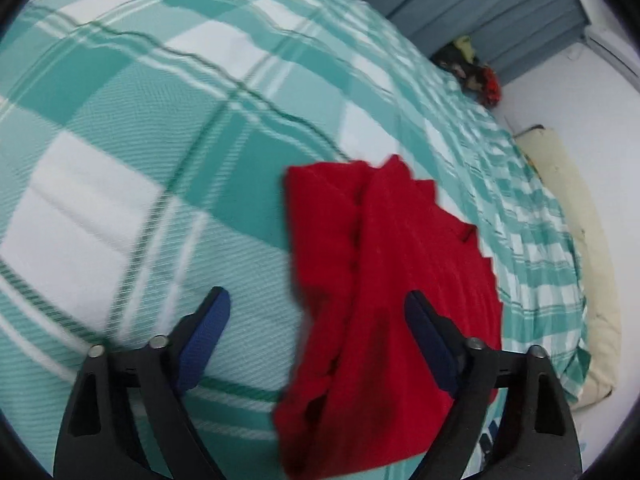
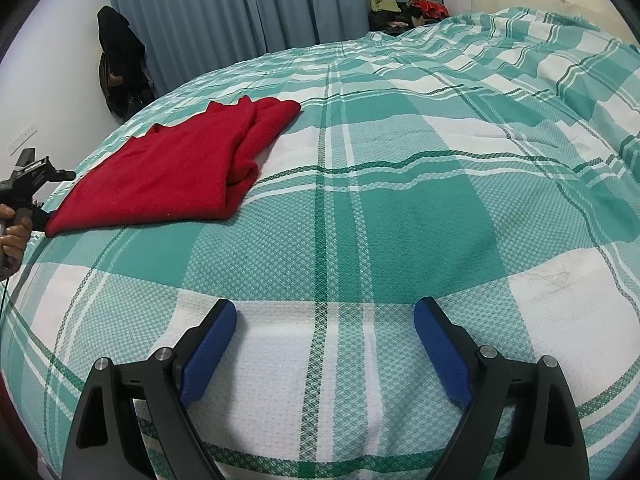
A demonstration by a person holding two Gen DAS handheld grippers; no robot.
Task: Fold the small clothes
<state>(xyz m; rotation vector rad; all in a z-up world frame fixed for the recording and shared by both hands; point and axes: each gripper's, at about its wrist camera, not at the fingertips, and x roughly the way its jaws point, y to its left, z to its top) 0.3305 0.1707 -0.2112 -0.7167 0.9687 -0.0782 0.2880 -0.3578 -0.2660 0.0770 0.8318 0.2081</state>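
Red garment (image 2: 168,172): folded, lying flat on the green-and-white plaid bedspread (image 2: 400,208), near the bed's left edge. Left gripper (image 1: 316,320): jaws apart, right above the garment's near end, the cloth between its blue pads (image 1: 204,340) but not pinched. Right gripper (image 2: 325,336): jaws wide, empty, over bare bedspread, well apart from the garment. Blue curtains (image 2: 240,4) behind the bed.

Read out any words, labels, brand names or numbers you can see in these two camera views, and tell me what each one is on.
No readable text in either view.
Red garment: no label or print visible.
Green and white checked bedspread: pattern only, no lettering.
Left gripper, as seen from the right wrist camera: faint pale marks on its black body, too small to read.
White plate on the wall: too small and blurred to read.
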